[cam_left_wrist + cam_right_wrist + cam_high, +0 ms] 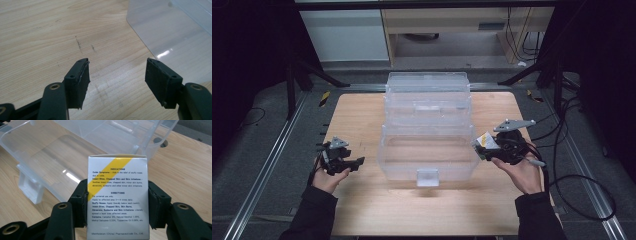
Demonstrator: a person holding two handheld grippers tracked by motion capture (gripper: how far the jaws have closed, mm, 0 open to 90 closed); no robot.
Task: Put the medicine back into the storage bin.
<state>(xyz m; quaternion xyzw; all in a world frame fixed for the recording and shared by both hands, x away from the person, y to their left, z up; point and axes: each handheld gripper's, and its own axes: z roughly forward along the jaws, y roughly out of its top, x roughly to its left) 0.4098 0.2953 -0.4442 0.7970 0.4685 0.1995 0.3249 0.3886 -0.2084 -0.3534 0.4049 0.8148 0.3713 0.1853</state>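
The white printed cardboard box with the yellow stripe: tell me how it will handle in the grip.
The white printed cardboard box with the yellow stripe looks thin-walled, so probably light and crushable under a hard squeeze. Its flat sides suit the right gripper, so it likely won't roll or slip.

clear plastic bins (428, 127): 1 | white boxes (118, 195): 1 | grippers: 2 | wooden tables (357, 115): 1

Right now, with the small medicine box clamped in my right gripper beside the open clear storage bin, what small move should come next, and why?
Probably carry the right gripper leftward over the rim of the clear storage bin. It is shut on the medicine box, which sits just outside the bin's right wall, and the bin stands open. The left gripper is open above the wooden table, so it need not act.
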